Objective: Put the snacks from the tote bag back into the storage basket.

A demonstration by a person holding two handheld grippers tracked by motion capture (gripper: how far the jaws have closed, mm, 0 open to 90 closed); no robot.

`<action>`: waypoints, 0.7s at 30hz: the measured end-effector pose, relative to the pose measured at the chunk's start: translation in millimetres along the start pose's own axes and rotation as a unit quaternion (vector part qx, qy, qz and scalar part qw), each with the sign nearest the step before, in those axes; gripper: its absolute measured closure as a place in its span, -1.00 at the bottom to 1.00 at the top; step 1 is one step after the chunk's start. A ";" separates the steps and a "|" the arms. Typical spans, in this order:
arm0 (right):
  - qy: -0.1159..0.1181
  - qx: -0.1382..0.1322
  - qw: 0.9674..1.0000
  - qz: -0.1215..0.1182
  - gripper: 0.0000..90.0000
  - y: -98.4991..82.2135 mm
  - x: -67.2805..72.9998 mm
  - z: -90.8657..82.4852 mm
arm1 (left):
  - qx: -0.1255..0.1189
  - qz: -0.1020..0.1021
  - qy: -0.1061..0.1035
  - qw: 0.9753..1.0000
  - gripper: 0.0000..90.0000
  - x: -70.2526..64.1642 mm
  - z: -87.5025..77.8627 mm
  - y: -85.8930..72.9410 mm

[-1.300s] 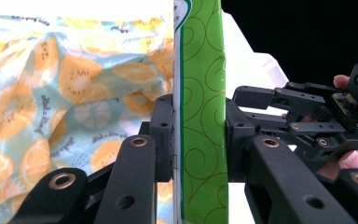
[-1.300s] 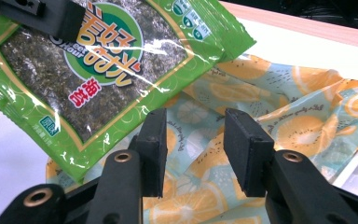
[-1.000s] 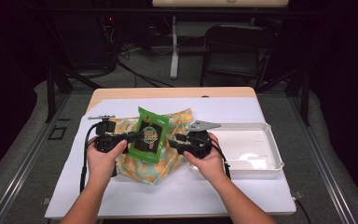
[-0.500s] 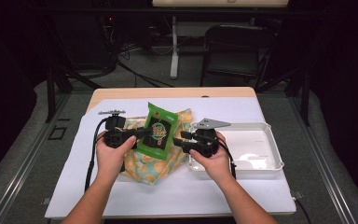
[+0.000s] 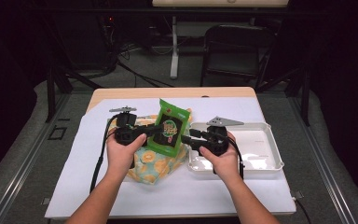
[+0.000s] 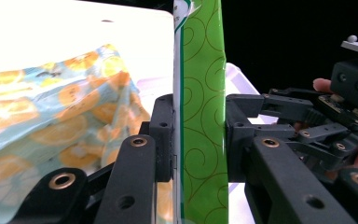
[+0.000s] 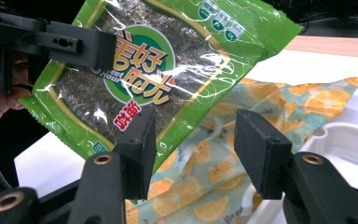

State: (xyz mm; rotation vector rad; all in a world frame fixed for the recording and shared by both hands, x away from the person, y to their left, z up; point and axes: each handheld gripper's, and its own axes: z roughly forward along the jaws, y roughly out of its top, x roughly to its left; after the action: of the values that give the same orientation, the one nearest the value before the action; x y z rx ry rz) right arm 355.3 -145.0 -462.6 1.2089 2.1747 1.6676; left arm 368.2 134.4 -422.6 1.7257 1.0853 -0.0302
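Left gripper point(image 5: 156, 129) clamping green glossy seaweed snack packet point(image 5: 169, 127), holding it upright above orange-print blue cloth point(image 5: 156, 161) on tabletop. Right gripper point(image 5: 189, 137) jaws gaping, gripping nothing, facing packet beside white plastic tray point(image 5: 261, 161).

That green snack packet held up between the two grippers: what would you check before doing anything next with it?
1. Left gripper clamped on green packet: ok.
2. Packet lifted off the orange-print cloth: ok.
3. Right gripper open, holding nothing: ok.
4. White tray beside the cloth has free space: ok.
5. Packet sealed and undamaged: cannot tell.
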 end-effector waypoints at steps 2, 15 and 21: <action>-0.003 0.000 1.000 0.007 0.07 -0.1 -3.1 -2.8 | -0.004 0.009 -0.006 1.000 0.59 -2.9 2.8 0.4; 0.015 -0.005 0.998 0.066 0.07 -4.4 -18.8 -14.3 | -0.016 0.026 -0.041 0.999 0.59 -12.6 15.6 1.5; 0.026 -0.013 0.996 0.087 0.07 -6.1 -24.2 -17.1 | -0.009 0.045 -0.044 0.998 0.59 -21.4 29.3 2.5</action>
State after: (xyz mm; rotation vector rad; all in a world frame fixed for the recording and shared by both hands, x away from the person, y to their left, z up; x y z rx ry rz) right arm 358.9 -174.2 -469.8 1.3981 2.1235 1.8063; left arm 370.7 98.1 -423.4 1.7395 0.9387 -0.0398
